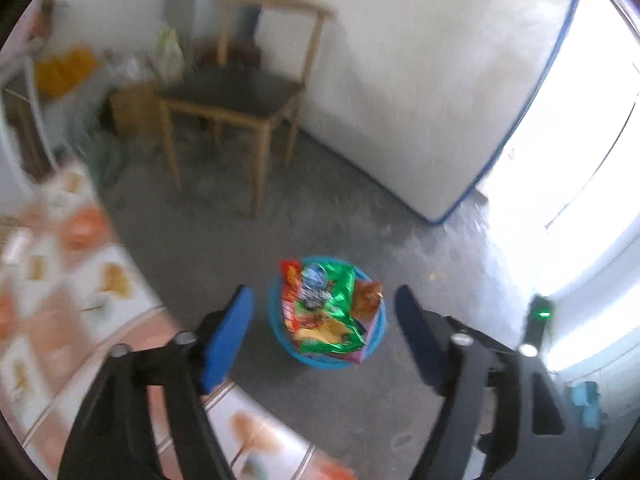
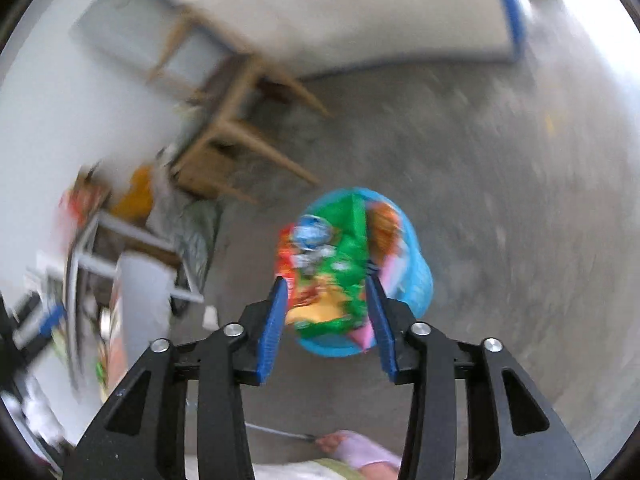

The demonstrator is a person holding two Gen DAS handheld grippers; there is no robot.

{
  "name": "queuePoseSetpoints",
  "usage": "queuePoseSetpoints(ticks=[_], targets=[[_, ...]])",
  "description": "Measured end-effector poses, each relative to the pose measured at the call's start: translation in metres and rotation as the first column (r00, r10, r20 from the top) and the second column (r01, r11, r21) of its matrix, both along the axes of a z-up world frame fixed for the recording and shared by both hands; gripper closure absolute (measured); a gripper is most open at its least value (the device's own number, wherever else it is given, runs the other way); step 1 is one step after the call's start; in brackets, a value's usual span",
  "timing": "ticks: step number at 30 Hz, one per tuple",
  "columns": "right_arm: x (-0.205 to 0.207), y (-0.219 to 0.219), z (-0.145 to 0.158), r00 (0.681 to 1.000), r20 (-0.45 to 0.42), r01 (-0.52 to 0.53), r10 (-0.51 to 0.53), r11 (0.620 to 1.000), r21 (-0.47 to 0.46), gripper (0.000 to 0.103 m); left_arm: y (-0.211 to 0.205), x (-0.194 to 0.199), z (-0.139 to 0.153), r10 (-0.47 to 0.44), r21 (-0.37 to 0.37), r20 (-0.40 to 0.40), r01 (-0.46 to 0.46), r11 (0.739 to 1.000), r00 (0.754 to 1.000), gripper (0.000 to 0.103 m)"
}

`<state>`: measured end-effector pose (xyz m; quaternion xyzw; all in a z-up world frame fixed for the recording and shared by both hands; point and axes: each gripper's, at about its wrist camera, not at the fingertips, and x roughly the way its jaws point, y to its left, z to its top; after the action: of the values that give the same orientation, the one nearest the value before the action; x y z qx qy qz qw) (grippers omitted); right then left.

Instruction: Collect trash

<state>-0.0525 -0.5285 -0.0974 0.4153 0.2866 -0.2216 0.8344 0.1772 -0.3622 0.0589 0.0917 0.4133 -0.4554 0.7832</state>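
A wooden chair with a dark seat [image 1: 236, 88] stands on the grey concrete floor [image 1: 328, 208], close beside a white mattress with blue piping [image 1: 404, 92] propped upright. Behind the chair, a brown cardboard box [image 1: 134, 108], a yellow bag [image 1: 64, 70] and a pale plastic bag [image 1: 168, 50] crowd the corner. At left lies a floral-patterned cloth in orange and white [image 1: 68, 280], blurred.

Blue bin [image 1: 276, 320] is stood upright on the floor, overfilled with crumpled snack wrappers [image 1: 324, 308] above the rim.
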Motion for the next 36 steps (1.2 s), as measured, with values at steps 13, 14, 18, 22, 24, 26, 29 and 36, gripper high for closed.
queuePoseSetpoints(ticks=[13, 14, 18, 22, 24, 26, 29, 36], targets=[[-0.023, 0.228, 0.159, 0.944, -0.008, -0.287, 0.329, 0.811, -0.509, 0.007, 0.214, -0.122, 0.049, 0.417, -0.098, 0.158, -0.407, 0.908, 0.895, 0.005], [-0.022, 0.234, 0.156, 0.940, -0.022, -0.305, 0.339, 0.813, -0.496, 0.007, 0.223, -0.129, 0.043, 0.443, -0.097, 0.155, -0.432, 0.896, 0.883, 0.005], [-0.014, 0.269, 0.139, 0.936, -0.198, -0.353, 0.292, 0.772, -0.528, 0.007, 0.257, -0.150, 0.011, 0.560, 0.000, 0.202, -0.571, 0.821, 0.804, 0.005], [-0.019, 0.292, 0.122, 0.907, -0.324, -0.413, 0.269, 0.725, -0.552, 0.007, 0.277, -0.165, -0.020, 0.641, 0.088, 0.194, -0.664, 0.742, 0.742, 0.005], [-0.018, 0.294, 0.116, 0.898, -0.357, -0.424, 0.257, 0.721, -0.548, 0.007, 0.287, -0.168, -0.030, 0.672, 0.115, 0.197, -0.697, 0.707, 0.714, 0.005], [-0.019, 0.295, 0.111, 0.892, -0.371, -0.430, 0.256, 0.734, -0.526, 0.007, 0.294, -0.169, -0.036, 0.686, 0.131, 0.200, -0.713, 0.689, 0.699, 0.005], [-0.022, 0.298, 0.109, 0.886, -0.391, -0.436, 0.251, 0.740, -0.513, 0.007, 0.301, -0.165, -0.039, 0.698, 0.149, 0.223, -0.732, 0.665, 0.680, 0.005], [-0.026, 0.304, 0.109, 0.889, -0.394, -0.425, 0.233, 0.737, -0.525, 0.007, 0.303, -0.167, -0.032, 0.704, 0.134, 0.250, -0.743, 0.655, 0.665, 0.005]])
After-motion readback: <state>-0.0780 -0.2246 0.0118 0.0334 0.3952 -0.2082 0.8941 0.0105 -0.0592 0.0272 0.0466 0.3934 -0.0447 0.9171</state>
